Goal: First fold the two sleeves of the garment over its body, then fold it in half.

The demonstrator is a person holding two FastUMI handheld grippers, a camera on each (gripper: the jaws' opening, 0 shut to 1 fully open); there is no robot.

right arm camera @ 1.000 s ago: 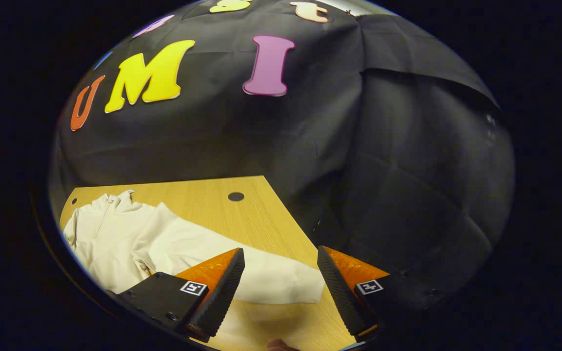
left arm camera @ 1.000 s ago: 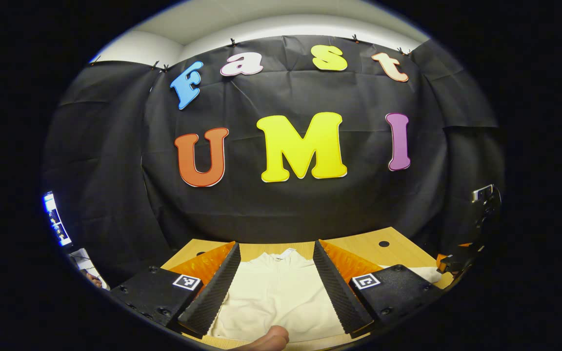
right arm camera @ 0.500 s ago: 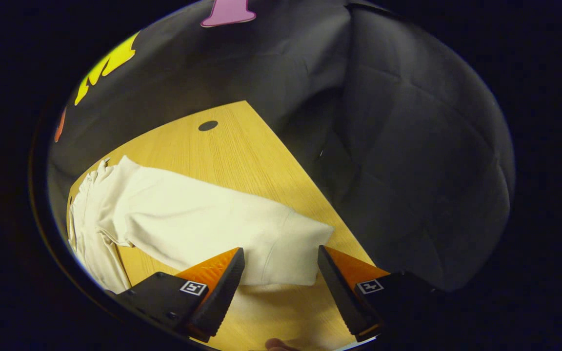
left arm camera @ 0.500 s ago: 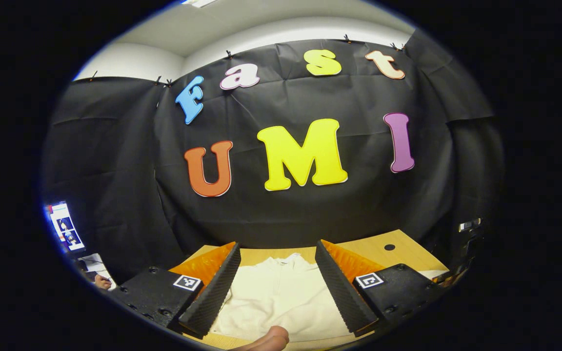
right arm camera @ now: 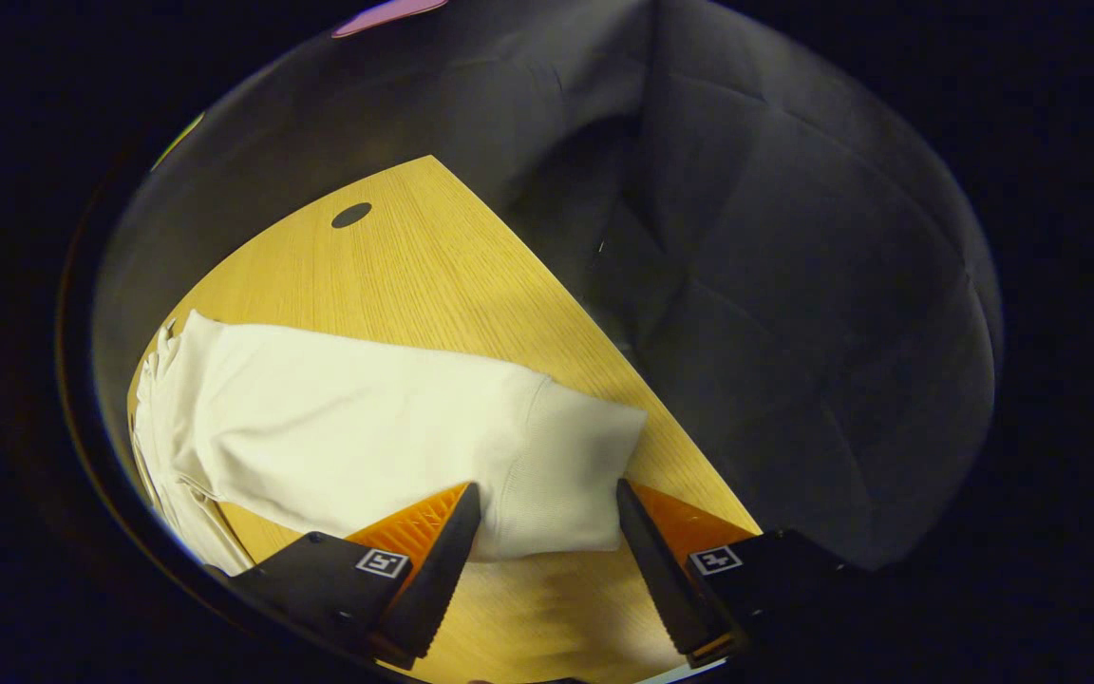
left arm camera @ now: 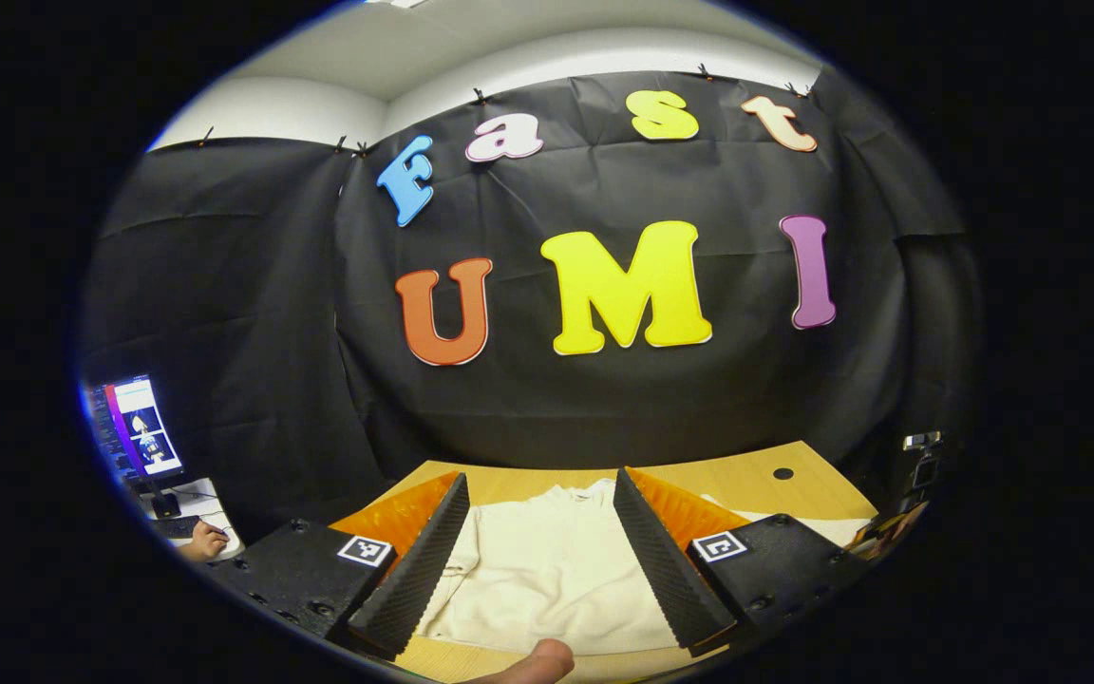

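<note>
A cream long-sleeved garment lies flat on a light wooden table, collar toward the wall. My left gripper hangs open above its body. In the right gripper view one sleeve stretches out across the table, its ribbed cuff near the table's right edge. My right gripper is open, its fingers standing either side of the cuff's near edge, not closed on it. The other gripper and the hand holding it show at the far right of the left gripper view.
A round cable hole is in the table behind the sleeve. The table's right edge runs diagonally close to the cuff, with black cloth wall beyond. A monitor and a person's hand at a desk are at far left. A fingertip shows at the bottom.
My right gripper has tilted down and come closer to the sleeve's cuff, which now sits between its open fingers. My left gripper has shifted slightly, staying open over the garment's body.
</note>
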